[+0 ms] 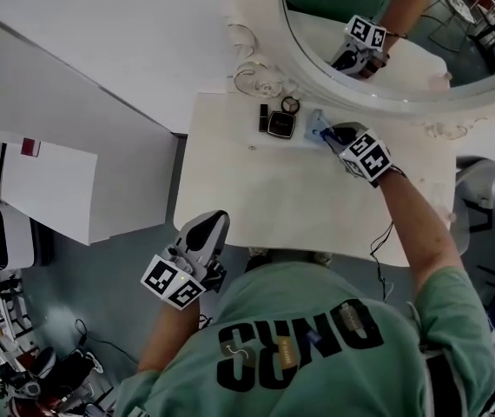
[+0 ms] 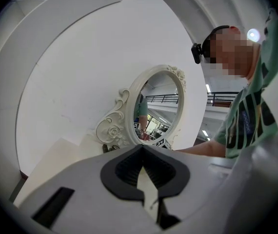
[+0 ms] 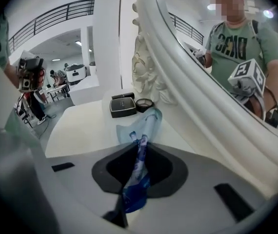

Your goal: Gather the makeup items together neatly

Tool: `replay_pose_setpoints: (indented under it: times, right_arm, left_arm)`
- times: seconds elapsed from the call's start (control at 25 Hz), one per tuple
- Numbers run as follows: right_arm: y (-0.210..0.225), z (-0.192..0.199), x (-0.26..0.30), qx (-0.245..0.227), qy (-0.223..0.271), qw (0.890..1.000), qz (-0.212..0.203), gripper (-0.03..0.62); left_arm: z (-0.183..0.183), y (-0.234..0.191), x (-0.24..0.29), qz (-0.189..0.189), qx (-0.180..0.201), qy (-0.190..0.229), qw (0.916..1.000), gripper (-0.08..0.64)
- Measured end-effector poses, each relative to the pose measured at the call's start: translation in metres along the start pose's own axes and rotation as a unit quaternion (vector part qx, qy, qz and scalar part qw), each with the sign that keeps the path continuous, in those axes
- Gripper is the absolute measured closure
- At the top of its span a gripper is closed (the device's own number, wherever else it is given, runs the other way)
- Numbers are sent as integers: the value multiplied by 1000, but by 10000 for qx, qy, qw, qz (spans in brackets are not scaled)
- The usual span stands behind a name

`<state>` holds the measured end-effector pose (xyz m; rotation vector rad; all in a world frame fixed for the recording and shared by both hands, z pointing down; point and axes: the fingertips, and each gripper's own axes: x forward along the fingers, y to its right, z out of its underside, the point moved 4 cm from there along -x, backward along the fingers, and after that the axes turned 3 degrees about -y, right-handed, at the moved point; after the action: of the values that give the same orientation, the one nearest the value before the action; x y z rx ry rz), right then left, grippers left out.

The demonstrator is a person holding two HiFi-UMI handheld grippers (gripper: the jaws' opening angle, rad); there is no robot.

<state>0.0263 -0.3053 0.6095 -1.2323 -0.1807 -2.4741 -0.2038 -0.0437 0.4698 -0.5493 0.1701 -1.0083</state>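
Makeup items stand partly gathered. We find the fingers of the right gripper (image 3: 140,145) clamped on a blue sachet (image 3: 148,122), whose far end rests near the worktop's (image 1: 265,198) back edge. Just beside it, a black compact (image 3: 121,105), a round pan (image 3: 144,103) and a slim black stick (image 1: 263,117) sit grouped below the mirror frame (image 1: 256,76). The left gripper (image 1: 202,237) hangs off the front-left corner, fingers together and empty. We judge that only settling the sachet neatly against the group remains.

Green lettered T-shirt (image 1: 334,285); grey left gripper (image 1: 219,219), right gripper (image 1: 326,135).
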Motion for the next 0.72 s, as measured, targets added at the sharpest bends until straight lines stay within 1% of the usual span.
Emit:
replay_pose_setpoints:
  times: [0.04, 0.12, 0.2, 0.28, 0.36, 0.44, 0.56, 0.64, 0.68, 0.72]
  right_arm:
    - [-5, 1, -7, -36, 40, 10000, 11, 560]
    - [-25, -4, -27, -47, 230, 9996, -133, 565]
    - [-58, -15, -41, -126, 440, 9981, -422, 565]
    - [-95, -23, -40, -299, 491, 9957, -725, 563]
    - [-130, -23, -22, -416, 355, 9935, -995, 563]
    - [-156, -19, 1, -436, 160, 9920, -1175, 563]
    - [-179, -15, 38, -553, -92, 9914, -1186, 555]
    - [-192, -10, 61, -678, -283, 9908, -1134, 519]
    - [-199, -6, 71, -750, -381, 9903, -1103, 474]
    - [-205, 0, 81, -800, -464, 9900, -1067, 408]
  left_arm:
    - [-1, 3, 0, 13, 21, 13, 10000, 552]
    - [-4, 8, 1, 41, 54, 60, 10000, 552]
    - [-6, 12, 0, 44, 62, 128, 9999, 552]
    - [-7, 14, -3, 18, 39, 198, 9998, 552]
    - [-6, 17, -6, -17, 10, 233, 9997, 552]
    - [-4, 18, -12, -61, 4, 229, 9997, 552]
    - [1, 11, -25, -197, -32, 197, 9996, 552]
    - [6, 2, -37, -325, -82, 168, 9993, 552]
    - [8, -1, -43, -397, -115, 145, 9990, 552]
    - [11, -4, -50, -467, -149, 121, 9987, 552]
